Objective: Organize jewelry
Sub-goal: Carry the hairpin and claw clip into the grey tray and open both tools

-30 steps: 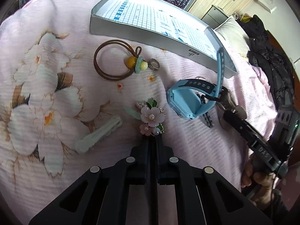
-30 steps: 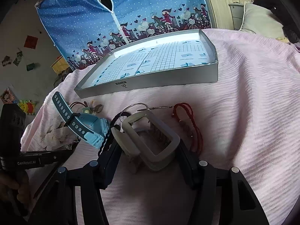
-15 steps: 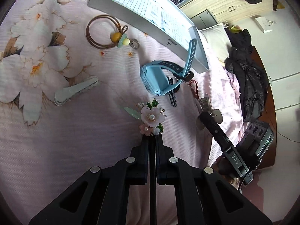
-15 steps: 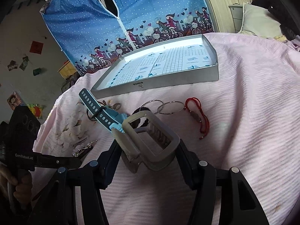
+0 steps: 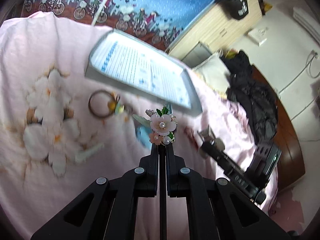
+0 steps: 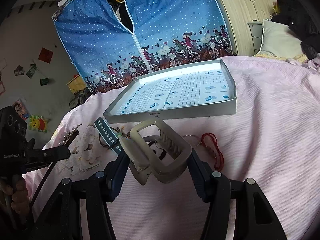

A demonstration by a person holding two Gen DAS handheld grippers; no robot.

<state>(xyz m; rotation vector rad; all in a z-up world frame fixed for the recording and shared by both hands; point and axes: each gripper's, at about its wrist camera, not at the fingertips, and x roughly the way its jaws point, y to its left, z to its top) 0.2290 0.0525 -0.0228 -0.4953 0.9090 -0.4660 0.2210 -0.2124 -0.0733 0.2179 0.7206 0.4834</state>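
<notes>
Jewelry's half on the bed, half in the air right now. Biggest thing is the pink bedspread (image 6: 270, 120) filling the lower half of both views, with the silver tray (image 6: 232, 108) sitting mid-frame on it, bare inside as far as I can see.

Risk-wise: the right tool (image 6: 158, 160) has its fingers spread fairly wide around a chunky beige claw clip (image 6: 160, 150), squeezed by its curved sides. My guess is that a rounded, springy clip like that could twist or pop out if the grip shifts on the way to the tray. The left tool (image 5: 163, 146) is pinched nearly closed on the stem of a flower hairpin (image 5: 162, 127), centre of the left view. It's held only by a thin bit, so it could pivot or slip loose, and the background in that view is motion-blurred.

The hairpin has pale pink petals, little pearls, green leaves, gold wire. Left over on the bed: a blue watch (image 6: 109, 136) left of the clip, a brown cord bracelet (image 5: 101, 107) at centre left, a red string bracelet (image 6: 214, 150) and thin metal rings (image 6: 192, 139) right of the clip.
</notes>
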